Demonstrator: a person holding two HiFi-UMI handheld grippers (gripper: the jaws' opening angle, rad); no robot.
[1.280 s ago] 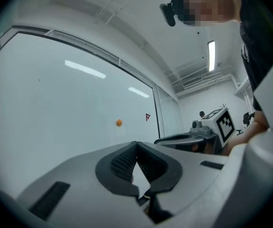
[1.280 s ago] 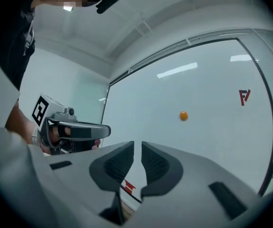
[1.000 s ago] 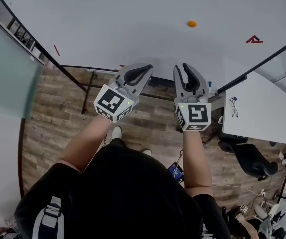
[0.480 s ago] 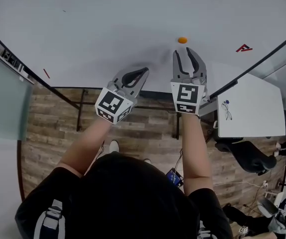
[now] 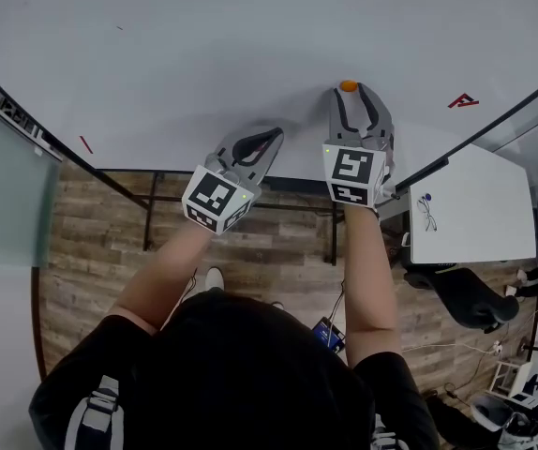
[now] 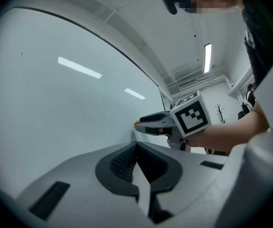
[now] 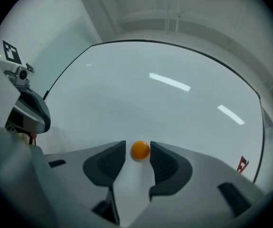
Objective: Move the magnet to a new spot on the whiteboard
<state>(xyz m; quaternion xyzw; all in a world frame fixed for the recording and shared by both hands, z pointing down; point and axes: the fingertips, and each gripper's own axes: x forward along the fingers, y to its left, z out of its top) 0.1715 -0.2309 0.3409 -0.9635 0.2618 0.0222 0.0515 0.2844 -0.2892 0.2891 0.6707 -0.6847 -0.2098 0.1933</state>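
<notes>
A small round orange magnet point(image 5: 348, 86) sticks to the large whiteboard point(image 5: 203, 54). My right gripper point(image 5: 355, 93) points at the board with the magnet between its fingertips. In the right gripper view the magnet point(image 7: 140, 150) sits between the two dark pads with a thin gap on each side. The jaws of the right gripper point(image 7: 138, 147) have just been opening and stand open, not pressing on the magnet. My left gripper point(image 5: 271, 139) is lower left of it, off the board, shut and holding nothing. In the left gripper view its jaws point(image 6: 136, 144) meet at the tip, and the right gripper point(image 6: 151, 123) shows beyond.
A red mark point(image 5: 463, 101) is drawn on the board to the right of the magnet, and a short red stroke point(image 5: 84, 144) at the far left. A white table point(image 5: 475, 204) and a black chair point(image 5: 466, 298) stand at the right. Wood floor point(image 5: 278, 232) lies below.
My right gripper has moved up to the board, rolled, and widened its jaws, which now flank the magnet. The left gripper has shifted slightly and stayed shut.
</notes>
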